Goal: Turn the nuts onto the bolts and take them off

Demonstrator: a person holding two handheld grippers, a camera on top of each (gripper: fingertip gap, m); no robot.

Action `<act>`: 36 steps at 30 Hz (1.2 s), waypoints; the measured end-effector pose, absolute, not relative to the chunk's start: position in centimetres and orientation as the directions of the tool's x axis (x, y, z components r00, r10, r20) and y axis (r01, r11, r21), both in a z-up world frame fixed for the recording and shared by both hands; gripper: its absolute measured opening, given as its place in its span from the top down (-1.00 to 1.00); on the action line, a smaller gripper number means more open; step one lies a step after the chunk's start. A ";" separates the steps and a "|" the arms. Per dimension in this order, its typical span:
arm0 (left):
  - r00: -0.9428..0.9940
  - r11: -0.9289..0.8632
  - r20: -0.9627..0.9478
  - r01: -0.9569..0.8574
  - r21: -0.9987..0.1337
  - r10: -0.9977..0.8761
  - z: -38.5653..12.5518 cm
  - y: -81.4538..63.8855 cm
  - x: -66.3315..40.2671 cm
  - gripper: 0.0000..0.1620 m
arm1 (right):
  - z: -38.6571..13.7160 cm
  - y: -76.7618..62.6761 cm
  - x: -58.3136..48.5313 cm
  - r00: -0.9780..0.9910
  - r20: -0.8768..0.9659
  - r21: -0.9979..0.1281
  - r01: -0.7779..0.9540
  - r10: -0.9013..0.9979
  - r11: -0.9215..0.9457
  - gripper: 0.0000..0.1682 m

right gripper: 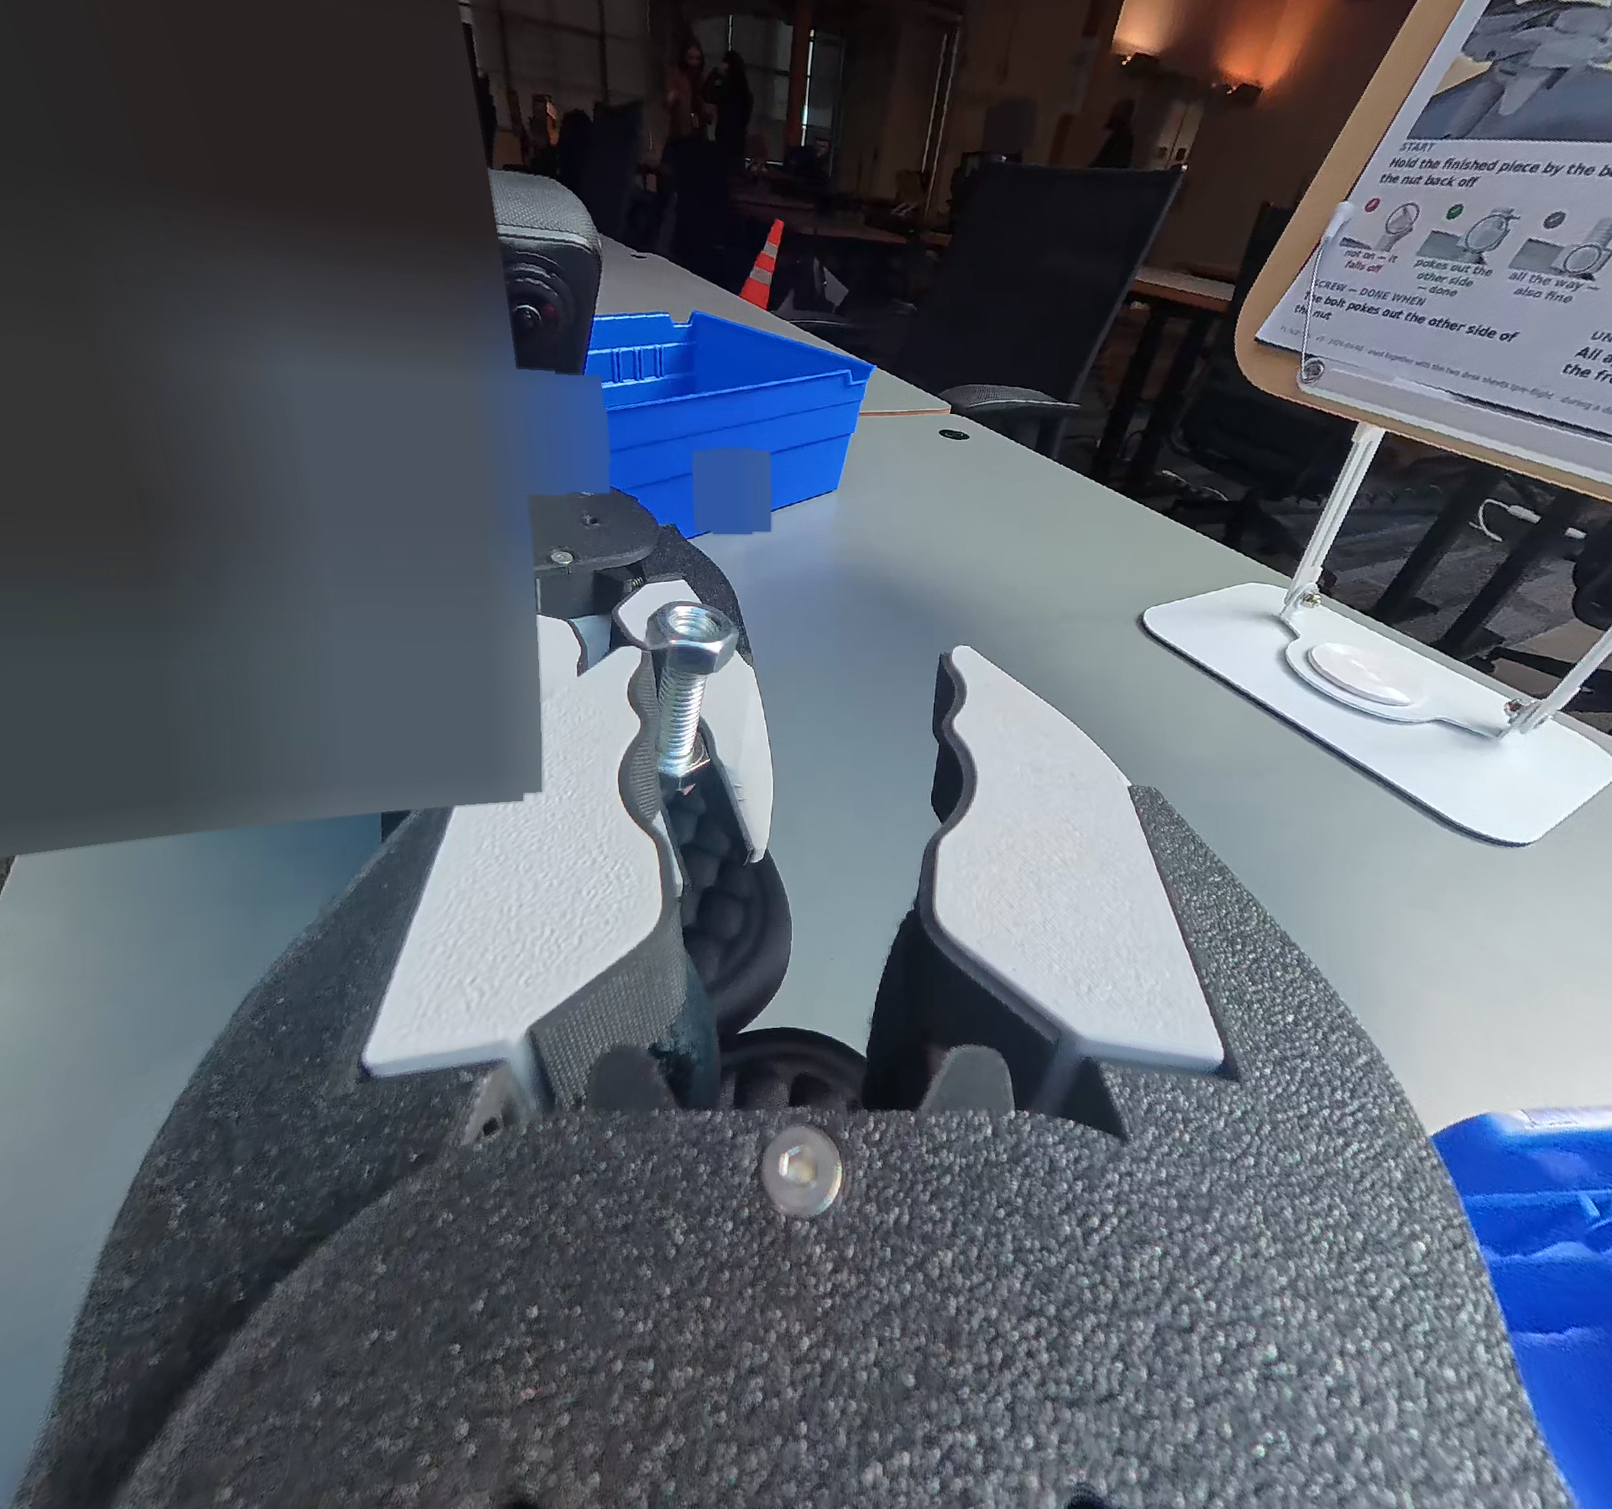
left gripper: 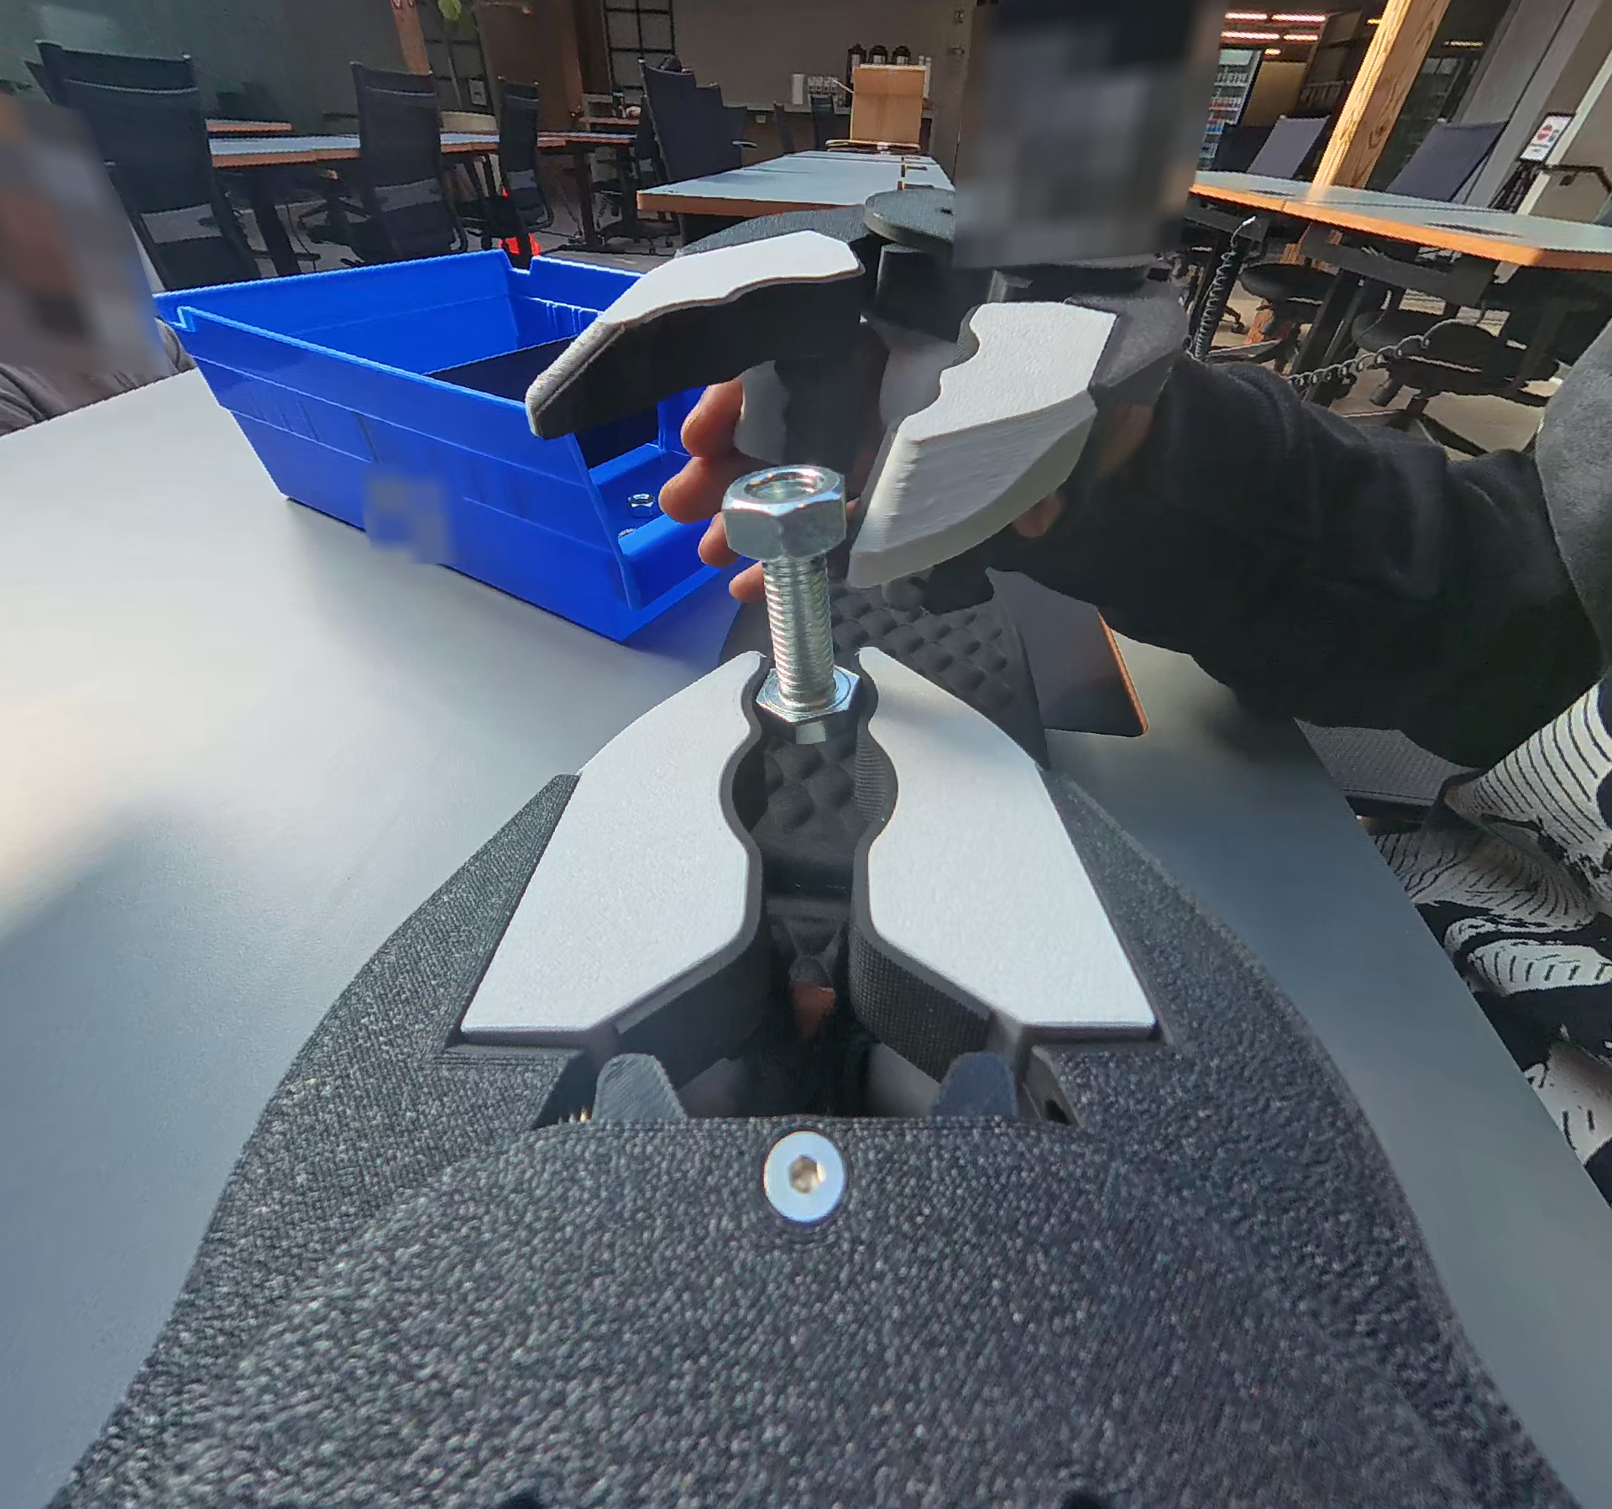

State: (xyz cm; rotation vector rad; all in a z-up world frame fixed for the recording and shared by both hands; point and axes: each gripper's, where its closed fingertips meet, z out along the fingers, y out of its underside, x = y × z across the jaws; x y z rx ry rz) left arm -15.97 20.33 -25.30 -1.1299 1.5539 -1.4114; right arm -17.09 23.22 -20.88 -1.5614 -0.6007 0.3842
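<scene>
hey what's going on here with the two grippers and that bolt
A person holds a gripper in each hand. The left gripper is shut on the head of an upright bolt, with a nut at its top end. The right gripper hangs open just above the nut, not touching it. A blue bin sits behind.

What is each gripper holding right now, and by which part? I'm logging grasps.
The left gripper clamps the bolt by its head, nut at the top. The right gripper is open, holding nothing.
</scene>
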 end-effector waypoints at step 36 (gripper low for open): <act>-0.372 0.039 0.023 -0.160 -0.986 -0.928 -25.7 19.5 -16.0 0.81 | -21.8 21.0 -19.1 -0.223 0.052 -0.214 0.950 0.973 0.229 0.78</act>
